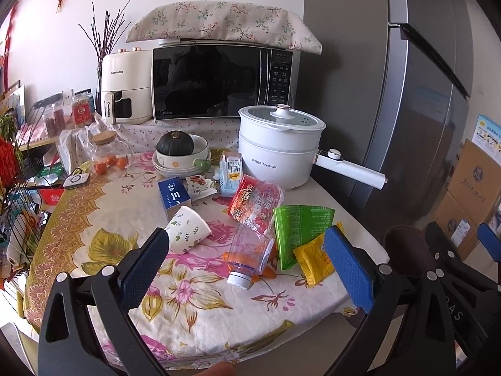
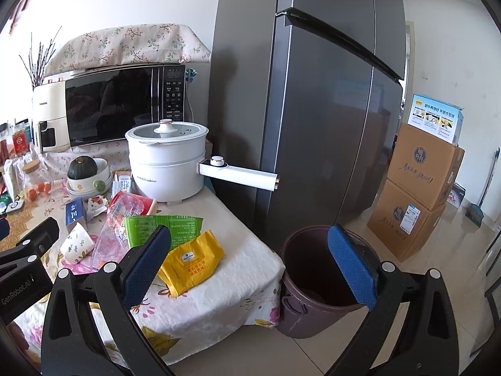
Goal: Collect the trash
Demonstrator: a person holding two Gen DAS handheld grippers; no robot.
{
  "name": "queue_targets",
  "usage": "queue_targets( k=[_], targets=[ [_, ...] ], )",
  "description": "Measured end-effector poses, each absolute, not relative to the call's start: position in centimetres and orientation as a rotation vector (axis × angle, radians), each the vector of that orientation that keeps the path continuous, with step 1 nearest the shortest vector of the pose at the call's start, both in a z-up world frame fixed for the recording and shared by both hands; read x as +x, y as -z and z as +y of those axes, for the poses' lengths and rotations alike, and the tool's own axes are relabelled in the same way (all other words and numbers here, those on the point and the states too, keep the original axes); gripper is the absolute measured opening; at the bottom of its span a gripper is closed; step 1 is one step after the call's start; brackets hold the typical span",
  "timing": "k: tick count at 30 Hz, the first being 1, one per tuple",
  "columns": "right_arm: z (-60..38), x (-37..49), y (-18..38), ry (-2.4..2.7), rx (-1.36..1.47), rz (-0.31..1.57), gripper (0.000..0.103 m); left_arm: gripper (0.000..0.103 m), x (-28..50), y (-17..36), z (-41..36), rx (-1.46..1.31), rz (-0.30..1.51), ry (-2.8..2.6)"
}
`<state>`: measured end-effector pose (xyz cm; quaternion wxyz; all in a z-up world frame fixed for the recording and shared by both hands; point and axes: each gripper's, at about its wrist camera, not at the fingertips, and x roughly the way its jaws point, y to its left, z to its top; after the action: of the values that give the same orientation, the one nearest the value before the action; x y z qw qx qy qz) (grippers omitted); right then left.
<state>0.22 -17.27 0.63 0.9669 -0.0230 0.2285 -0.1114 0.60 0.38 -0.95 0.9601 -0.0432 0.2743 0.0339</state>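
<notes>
left tool (image 1: 247,258) spread wide, right tool (image 2: 249,258) likewise

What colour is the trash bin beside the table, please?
Dark brown trash bin; the right wrist view shows it best.

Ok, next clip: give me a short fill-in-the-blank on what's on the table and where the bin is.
1. The paper cup lies on its ____.
2. The yellow packet partly overlaps a ____ wrapper.
3. The brown bin stands on the ____, beside the table.
4. Both the left gripper and the right gripper have jaws standing ____.

Missing words: side; green; floor; open
</notes>
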Motion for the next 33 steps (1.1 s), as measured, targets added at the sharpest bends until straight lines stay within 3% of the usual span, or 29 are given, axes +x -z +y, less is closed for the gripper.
queue_targets(
  k=[33],
  targets=[
    [-17.2,1.0,0.3,0.231,-0.073,0.514,0.096,0.097,1.3,2.6,0.2,-0.063,0.617,-0.076]
  ],
)
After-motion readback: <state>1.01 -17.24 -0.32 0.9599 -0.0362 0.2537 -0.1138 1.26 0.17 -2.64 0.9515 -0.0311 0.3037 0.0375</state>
